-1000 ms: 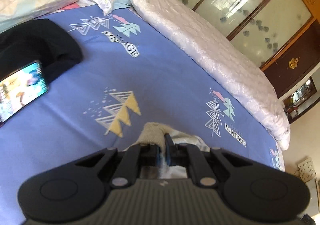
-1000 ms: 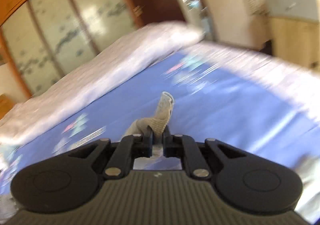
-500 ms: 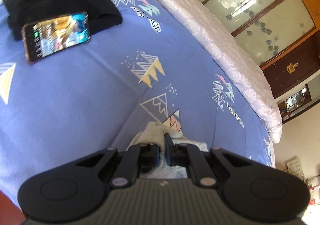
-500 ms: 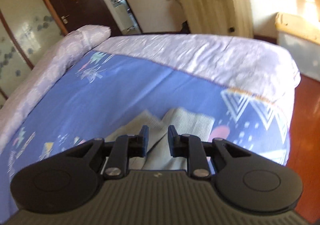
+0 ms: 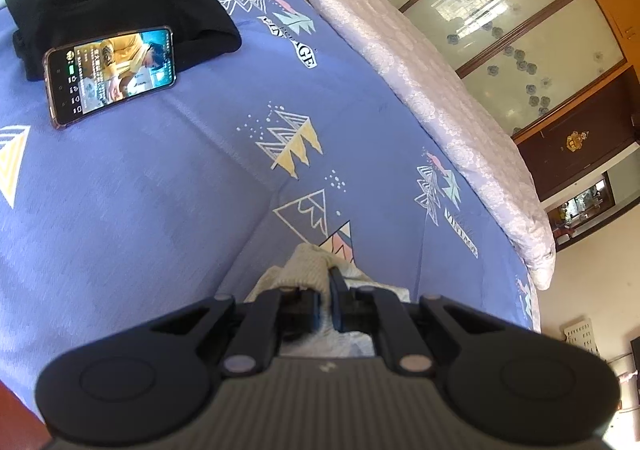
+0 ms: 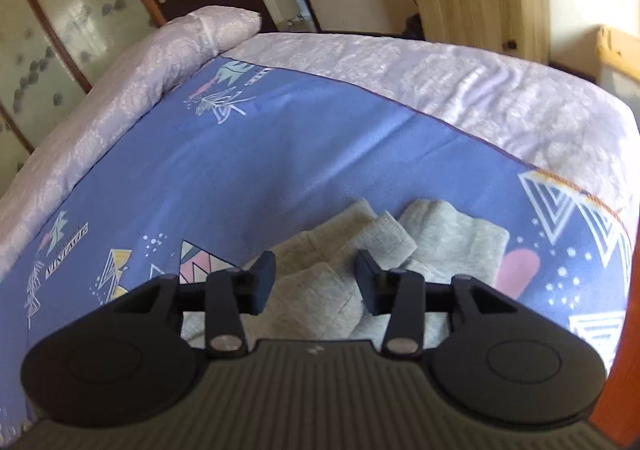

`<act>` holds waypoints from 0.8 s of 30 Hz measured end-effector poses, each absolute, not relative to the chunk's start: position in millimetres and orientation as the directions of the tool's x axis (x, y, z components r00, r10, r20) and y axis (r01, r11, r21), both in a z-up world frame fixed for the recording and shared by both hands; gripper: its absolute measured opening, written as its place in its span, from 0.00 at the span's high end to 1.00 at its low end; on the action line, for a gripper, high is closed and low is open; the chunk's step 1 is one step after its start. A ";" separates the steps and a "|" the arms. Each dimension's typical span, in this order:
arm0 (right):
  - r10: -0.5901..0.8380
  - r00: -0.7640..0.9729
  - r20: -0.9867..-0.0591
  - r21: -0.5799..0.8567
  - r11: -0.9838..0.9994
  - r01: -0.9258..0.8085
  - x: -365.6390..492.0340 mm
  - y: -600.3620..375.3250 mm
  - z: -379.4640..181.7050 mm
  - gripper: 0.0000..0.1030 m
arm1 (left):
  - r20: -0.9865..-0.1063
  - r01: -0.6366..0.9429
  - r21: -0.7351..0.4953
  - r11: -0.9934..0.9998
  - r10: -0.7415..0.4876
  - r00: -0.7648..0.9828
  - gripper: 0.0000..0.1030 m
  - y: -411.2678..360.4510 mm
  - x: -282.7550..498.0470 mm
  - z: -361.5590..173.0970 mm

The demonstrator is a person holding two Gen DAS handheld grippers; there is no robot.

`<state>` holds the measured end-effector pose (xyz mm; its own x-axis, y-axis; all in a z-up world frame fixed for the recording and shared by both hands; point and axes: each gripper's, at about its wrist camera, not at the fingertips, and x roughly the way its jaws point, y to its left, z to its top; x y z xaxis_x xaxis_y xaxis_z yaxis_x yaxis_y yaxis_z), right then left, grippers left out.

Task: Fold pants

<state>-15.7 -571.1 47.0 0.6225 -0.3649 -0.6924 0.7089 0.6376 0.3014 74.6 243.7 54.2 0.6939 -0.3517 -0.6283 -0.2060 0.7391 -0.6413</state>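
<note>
Left hand-held gripper [image 5: 325, 300] pinches the pants [image 6: 320, 282] tight; right hand-held gripper [image 6: 316, 282], jaws just opening, stands half-wide over them near the bed's [image 6: 280, 154] edge.

My left gripper [image 5: 325, 300] is pointing steeply downward, its jaws pinching tight on a bunched fold of the pants [image 5: 308, 266], the pads pressing the cloth from both sides. My right gripper [image 6: 316, 280] is tilting down at a similar angle, and its jaws have just been opening; they are standing apart now, hovering over the grey fabric without pressing on it.
</note>
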 end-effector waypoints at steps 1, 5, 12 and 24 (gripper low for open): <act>-0.367 0.616 -0.697 0.257 0.674 0.693 -11.8 -566.1 46.3 0.54 | -0.629 -0.207 -0.641 0.739 -0.351 0.694 0.95 244.0 75.1 54.4; -0.369 0.619 -0.693 0.101 0.801 0.590 -3.5 -544.9 43.5 0.52 | -0.640 -0.217 -0.637 0.739 -0.351 0.684 0.95 244.5 76.5 53.2; -0.235 0.617 -0.751 0.018 0.927 0.375 21.1 -543.3 36.2 0.23 | -0.645 -0.233 -0.643 0.730 -0.351 0.679 0.95 245.6 78.6 53.2; -0.352 0.842 -0.410 0.092 0.902 0.421 -97.1 -551.6 93.5 0.98 | -0.637 -0.255 -0.661 0.705 -0.348 0.688 0.95 253.7 67.2 53.2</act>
